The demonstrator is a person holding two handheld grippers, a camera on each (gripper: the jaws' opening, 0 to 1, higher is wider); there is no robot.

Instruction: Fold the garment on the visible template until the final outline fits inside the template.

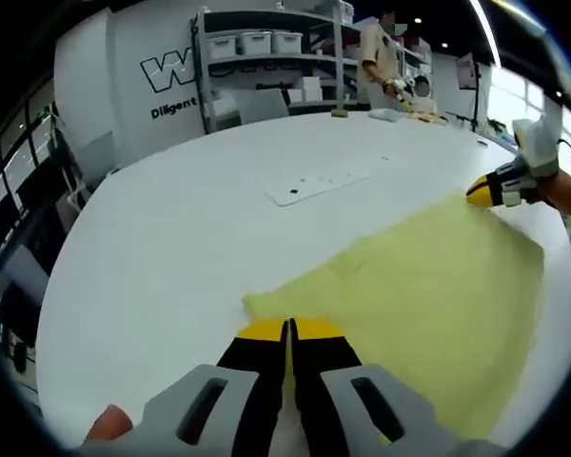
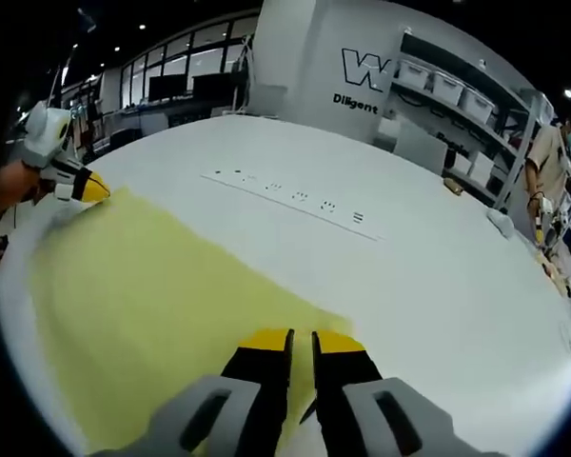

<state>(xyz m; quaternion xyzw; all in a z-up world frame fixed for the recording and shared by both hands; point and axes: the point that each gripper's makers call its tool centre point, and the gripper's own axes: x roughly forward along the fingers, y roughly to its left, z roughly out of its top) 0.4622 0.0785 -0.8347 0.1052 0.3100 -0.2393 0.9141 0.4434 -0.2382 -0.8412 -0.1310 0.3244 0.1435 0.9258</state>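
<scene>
While both tools [image 1: 287, 328] [image 2: 292, 335] are pinching corners of the flat pale-yellow cloth garment [image 1: 419, 286], they should be lifting evenly.

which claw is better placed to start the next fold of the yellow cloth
Roughly even, slightly the left. The left claw is shut on a corner of the yellow cloth; the right claw grips the other corner with its jaws slightly apart.

A pale yellow garment [image 1: 428, 295] lies spread flat and smooth on a white table [image 1: 171, 248]. In the left gripper view it stretches from the near edge toward the far right. In the right gripper view the same yellow cloth [image 2: 162, 305] runs from near centre to far left.
</scene>
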